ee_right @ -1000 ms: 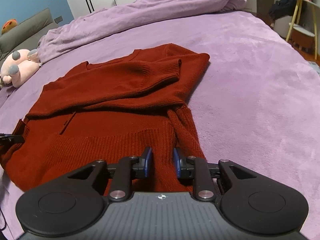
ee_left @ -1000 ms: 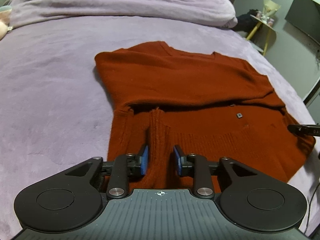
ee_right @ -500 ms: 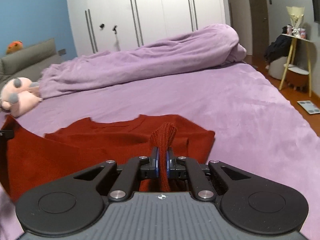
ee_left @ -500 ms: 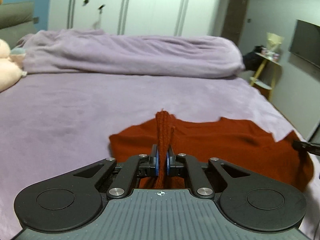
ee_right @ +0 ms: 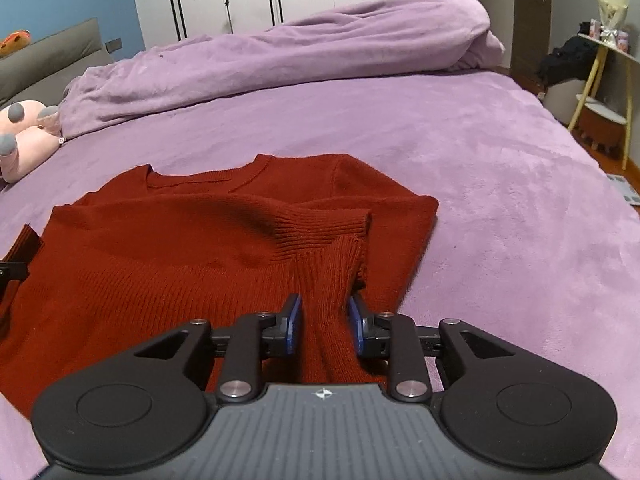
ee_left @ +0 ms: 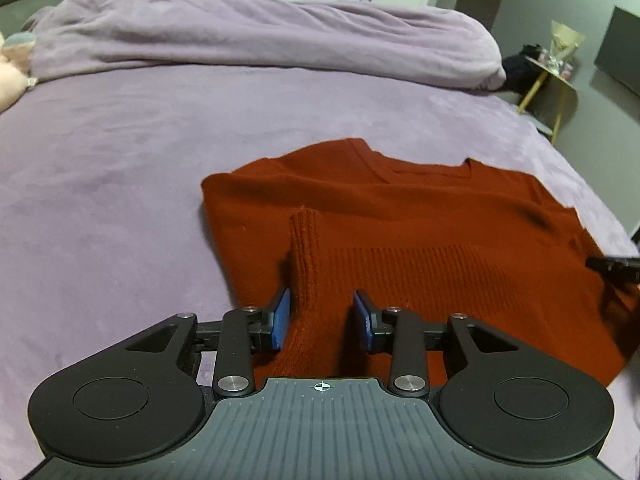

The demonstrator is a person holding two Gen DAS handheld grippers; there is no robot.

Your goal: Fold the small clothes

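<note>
A rust-red knitted sweater [ee_left: 420, 220] lies folded on the purple bed; it also shows in the right wrist view [ee_right: 180, 240]. Its ribbed hem is folded up over the body toward the collar. My left gripper [ee_left: 322, 316] is open, with a ribbed hem corner standing between its blue pads. My right gripper [ee_right: 324, 318] is open, with the other ribbed hem corner bunched between its pads. Each gripper's tip shows at the edge of the other view.
The purple bed cover [ee_left: 120, 160] spreads all round. A rolled purple duvet [ee_right: 280, 60] lies at the back. A pink plush toy [ee_right: 20, 136] sits at the far left. A yellow side table [ee_right: 604, 80] stands off the bed's right side.
Both grippers shut on the hem corners, lifted them, carried them toward the collar, then lowered and opened. The hem now lies folded over the sweater's body.
</note>
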